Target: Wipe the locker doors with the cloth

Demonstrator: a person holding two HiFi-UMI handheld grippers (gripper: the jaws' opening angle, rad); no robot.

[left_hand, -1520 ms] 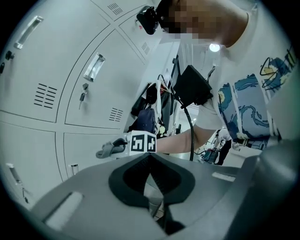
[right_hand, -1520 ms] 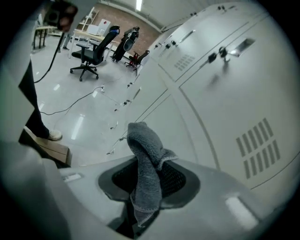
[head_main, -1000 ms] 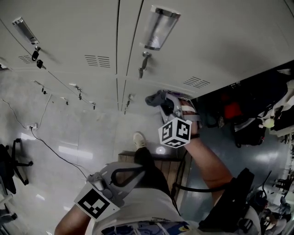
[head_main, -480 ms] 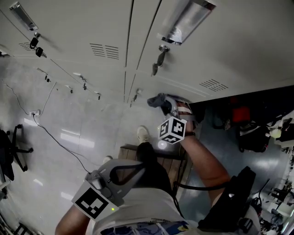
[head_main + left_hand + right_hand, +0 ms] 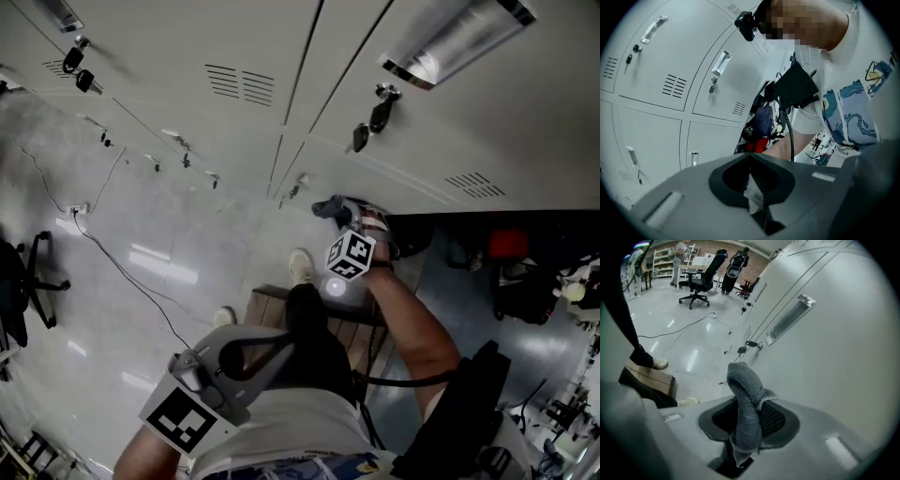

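Observation:
Pale grey locker doors [image 5: 187, 47] fill the top of the head view. My right gripper [image 5: 339, 214] is shut on a folded grey cloth [image 5: 326, 204], held up to a lower door just below its latch [image 5: 298, 183]. In the right gripper view the cloth [image 5: 743, 380] stands up from the shut jaws of the right gripper [image 5: 746, 404], close beside the door [image 5: 834, 362]; contact cannot be made out. My left gripper [image 5: 253, 361] hangs low at the person's waist. Seen in its own view, the left gripper [image 5: 751, 173] is shut, with a small white scrap at the seam.
The person stands on a low wooden step [image 5: 272, 302]. Keys hang in locks [image 5: 84, 80] and long handles [image 5: 459, 42] jut from the doors. An open locker holds dark bags [image 5: 511, 248]. A cable [image 5: 122, 272] and an office chair [image 5: 19, 291] are on the floor.
The right gripper has carried the cloth down the door, away from the upper keyed lock, and the head view has swung with it. The left gripper has barely moved.

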